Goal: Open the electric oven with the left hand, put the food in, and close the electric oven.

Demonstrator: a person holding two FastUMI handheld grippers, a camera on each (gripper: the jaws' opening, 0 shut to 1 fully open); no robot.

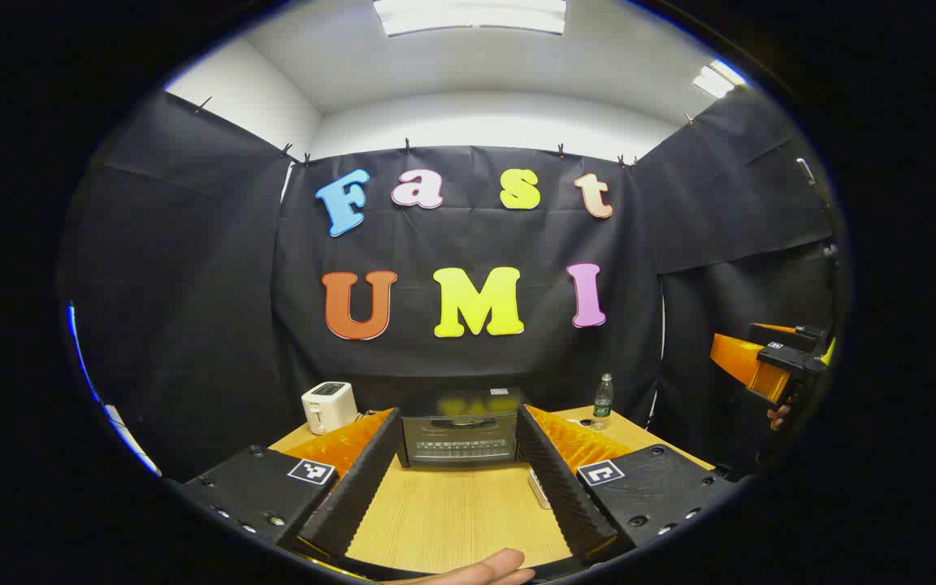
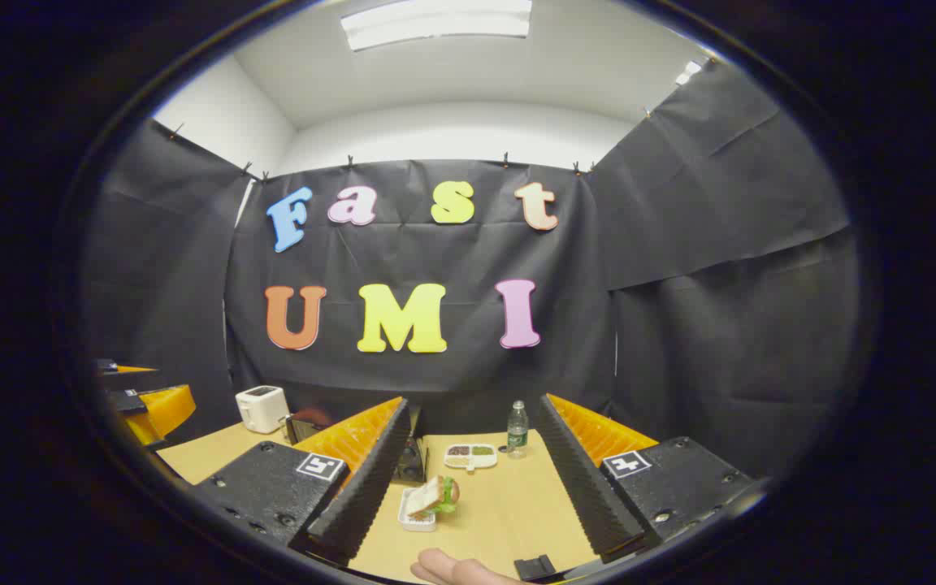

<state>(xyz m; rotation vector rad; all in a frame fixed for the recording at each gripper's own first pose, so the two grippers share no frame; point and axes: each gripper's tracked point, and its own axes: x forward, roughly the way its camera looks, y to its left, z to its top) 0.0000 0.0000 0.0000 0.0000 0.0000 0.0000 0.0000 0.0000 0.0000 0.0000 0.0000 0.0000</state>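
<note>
The electric oven [image 1: 460, 439], dark with a glass door that is closed, stands at the back of the wooden table [image 1: 452, 520], straight ahead of my left gripper [image 1: 458, 412], which is open and holds nothing. A sandwich in a small white tray [image 2: 433, 497] lies on the table between the fingers of my right gripper [image 2: 470, 405], also open and empty. In the right gripper view the oven [image 2: 411, 459] is mostly hidden behind one finger. The right gripper [image 1: 769, 366] hangs off the table's right side, the left gripper [image 2: 147, 406] at the far left.
A white toaster [image 1: 328, 405] stands left of the oven and a water bottle [image 1: 602, 400] to its right. A divided white dish [image 2: 470, 456] with food sits behind the sandwich. A thumb [image 1: 484, 569] shows at the bottom edge. Black cloth walls enclose the table.
</note>
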